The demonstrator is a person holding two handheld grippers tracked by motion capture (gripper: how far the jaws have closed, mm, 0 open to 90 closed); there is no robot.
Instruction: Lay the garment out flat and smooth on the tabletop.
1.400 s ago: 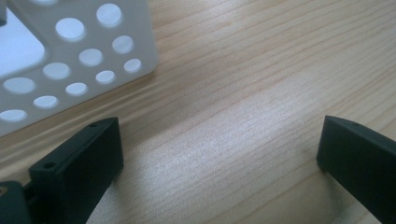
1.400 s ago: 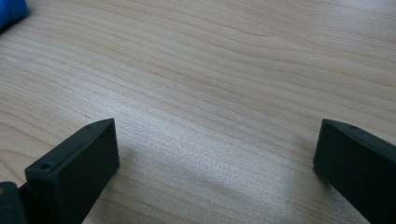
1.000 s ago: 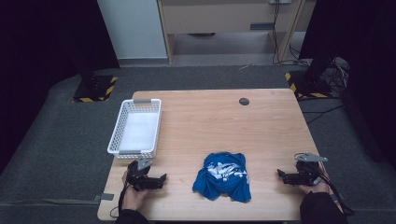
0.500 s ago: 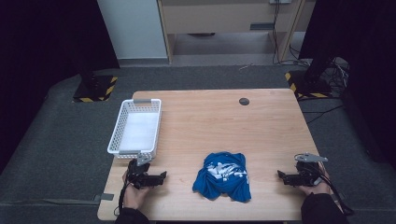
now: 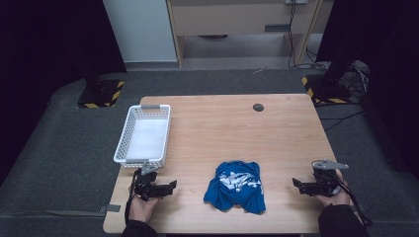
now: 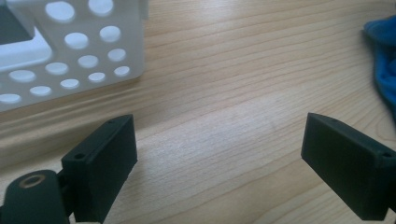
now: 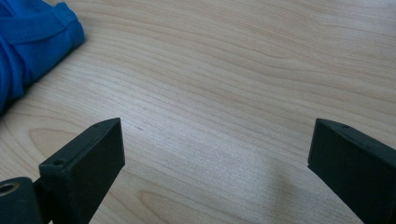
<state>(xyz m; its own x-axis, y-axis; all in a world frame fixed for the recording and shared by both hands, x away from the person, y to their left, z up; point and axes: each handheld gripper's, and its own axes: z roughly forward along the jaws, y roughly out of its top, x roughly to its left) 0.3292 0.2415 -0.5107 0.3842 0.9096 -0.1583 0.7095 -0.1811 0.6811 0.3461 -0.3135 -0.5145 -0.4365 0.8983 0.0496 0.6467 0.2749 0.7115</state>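
A crumpled blue garment with white print [image 5: 236, 185] lies near the table's front edge, between my two grippers. My left gripper [image 5: 173, 185] rests on the wood left of it, just in front of the white basket [image 5: 121, 143]. Its jaws have just been closing a little but still stand wide, with bare wood between them [image 6: 219, 154]. The blue cloth [image 6: 385, 60] shows at the right edge of the left gripper view. My right gripper [image 5: 295, 183] sits right of the garment, open and empty [image 7: 215, 154]. A corner of the garment [image 7: 32, 37] lies at the upper left of the right gripper view.
The perforated white basket [image 6: 70, 56] stands at the table's left side, close to my left gripper. A small dark round disc [image 5: 258, 107] sits near the far edge of the wooden table [image 5: 237, 133]. Dark floor, stands and cables surround the table.
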